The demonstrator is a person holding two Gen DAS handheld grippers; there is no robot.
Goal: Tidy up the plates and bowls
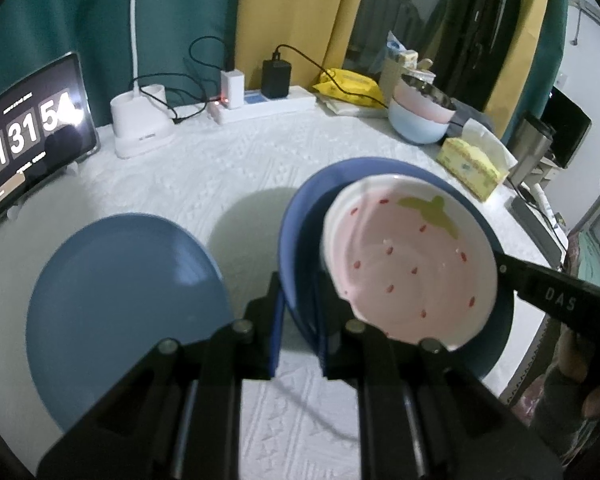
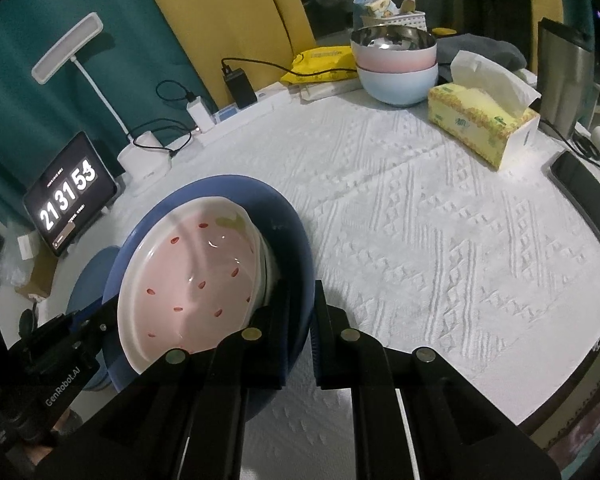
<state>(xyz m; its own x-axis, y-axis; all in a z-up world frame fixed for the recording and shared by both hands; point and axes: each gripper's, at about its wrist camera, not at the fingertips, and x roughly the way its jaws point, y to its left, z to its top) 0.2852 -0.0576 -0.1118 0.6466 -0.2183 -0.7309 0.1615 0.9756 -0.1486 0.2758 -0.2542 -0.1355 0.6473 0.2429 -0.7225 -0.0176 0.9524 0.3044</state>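
Here, dark blue plate [image 1: 300, 208] with strawberry dish [image 1: 412, 264] pinched at opposite rims between both jaws

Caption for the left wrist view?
Both grippers, left and right, clamp the dark blue plate carrying a strawberry dish above the table.

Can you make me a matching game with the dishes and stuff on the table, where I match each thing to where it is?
Things:
1. White and pink strawberry-pattern ceramic dish
2. Flat light blue round plate
3. Pink bowl with shiny metal inside
4. Yellow tissue box

Places:
A. Lying alone on the white tablecloth
B. Stacked in a pale blue bowl
C. Inside the dark blue plate held by both grippers
D. Beside the stacked bowls

Pairs: 1-C, 2-A, 3-B, 4-D
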